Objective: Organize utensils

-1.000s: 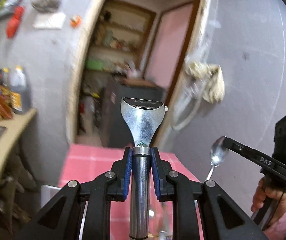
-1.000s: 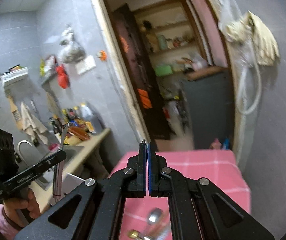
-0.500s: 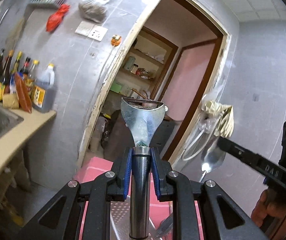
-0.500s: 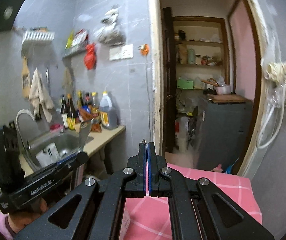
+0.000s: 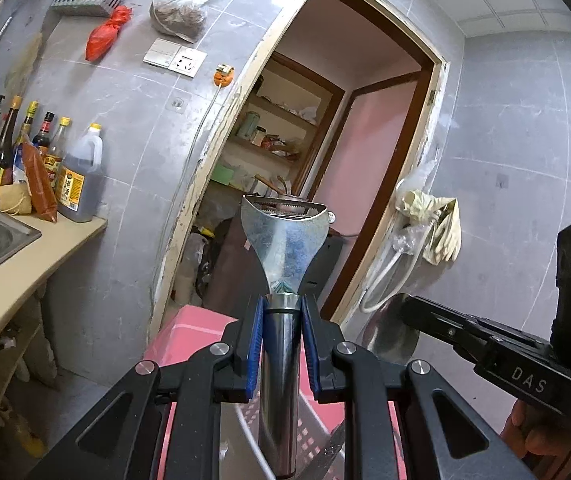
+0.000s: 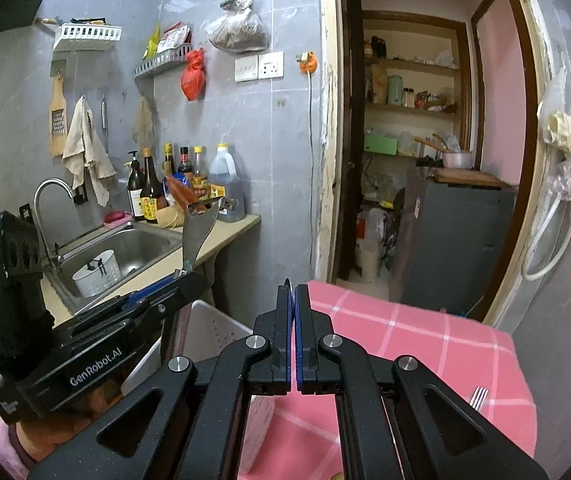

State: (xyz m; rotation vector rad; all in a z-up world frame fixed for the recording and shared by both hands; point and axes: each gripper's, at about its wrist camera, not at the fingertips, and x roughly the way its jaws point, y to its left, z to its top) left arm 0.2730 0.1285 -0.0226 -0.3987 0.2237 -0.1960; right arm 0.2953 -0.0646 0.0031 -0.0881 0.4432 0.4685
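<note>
Left gripper (image 5: 281, 344) clamped on the peeler (image 5: 283, 264) handle, held upright above the white basket (image 6: 209, 332) on the pink worktop (image 6: 425, 344). Right gripper (image 6: 293, 340) pinched together on a spoon (image 5: 389, 332). Risk: the smooth handle could slip through the pads, or the two grippers, close together, could collide.

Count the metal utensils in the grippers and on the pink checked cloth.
3: a steel peeler in the left gripper, a steel spoon in the right gripper, a fork's tines on the pink checked cloth. Others may be hidden.
</note>
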